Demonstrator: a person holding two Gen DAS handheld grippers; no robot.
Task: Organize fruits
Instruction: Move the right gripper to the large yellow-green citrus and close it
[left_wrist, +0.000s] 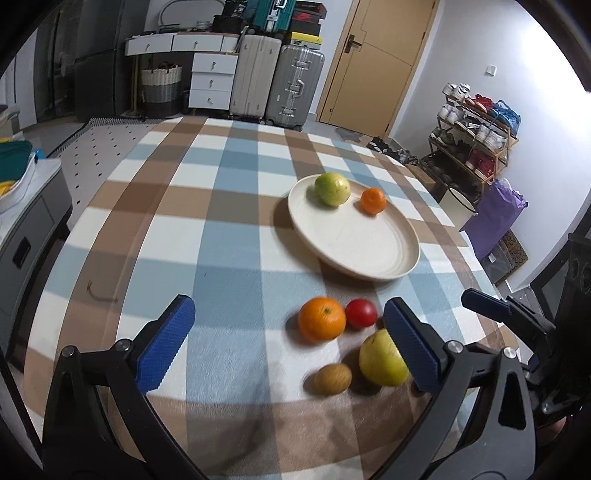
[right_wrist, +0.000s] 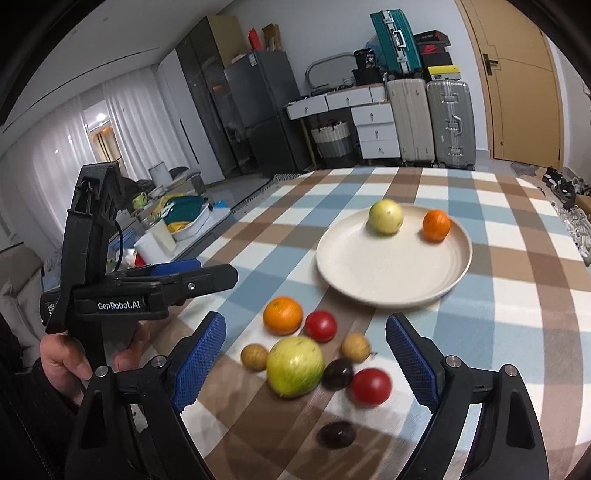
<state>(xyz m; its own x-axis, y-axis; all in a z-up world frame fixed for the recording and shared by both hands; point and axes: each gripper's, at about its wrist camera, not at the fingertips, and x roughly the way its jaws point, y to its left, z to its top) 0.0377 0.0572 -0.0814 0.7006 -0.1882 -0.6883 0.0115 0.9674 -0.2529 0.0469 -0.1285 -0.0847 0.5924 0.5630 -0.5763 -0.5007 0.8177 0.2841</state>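
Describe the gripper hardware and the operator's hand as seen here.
Both grippers, left gripper and right gripper, have black plastic frames, silver pivot screws and blue cross-hatched finger pads. The left one carries white "GenRobot.AI" lettering and a black cable. Bare hand, dark sleeve.

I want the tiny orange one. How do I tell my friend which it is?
Find the round cream plate on the checked tablecloth. Two fruits sit on it: a big green one and the small orange on the right. It is smaller than the orange off the plate.

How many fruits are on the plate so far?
2: a green-yellow fruit at the far left of the plate and a small orange at its far right. Nothing appears hidden.
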